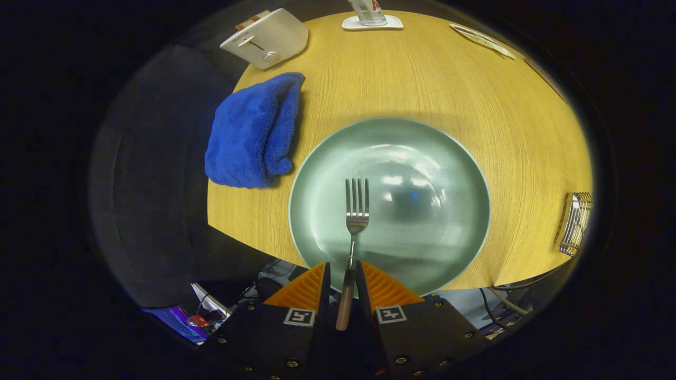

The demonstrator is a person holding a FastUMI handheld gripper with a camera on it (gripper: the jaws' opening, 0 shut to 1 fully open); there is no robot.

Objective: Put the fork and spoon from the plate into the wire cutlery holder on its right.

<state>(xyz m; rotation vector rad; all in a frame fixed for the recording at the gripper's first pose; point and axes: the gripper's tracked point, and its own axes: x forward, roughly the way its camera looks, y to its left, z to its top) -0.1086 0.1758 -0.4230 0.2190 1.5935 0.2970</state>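
A fork [356,211] with a wooden handle points away from me, its tines over the pale green plate [449,158]. My gripper [343,269] is shut on the fork, both fingers pressing on its handle just behind the metal neck. The plate lies on the round wooden table right ahead of the fingers, and its bowl is bare. The wire cutlery holder [574,224] stands on the table to the right of the plate, near the table's edge.
A folded blue towel [252,134] lies left of the plate. Beyond it stands a white toaster [266,38]. A glass on a white coaster [372,21] sits at the far side, and a flat dish [483,40] at the far right. The table's near edge runs under the fingers.
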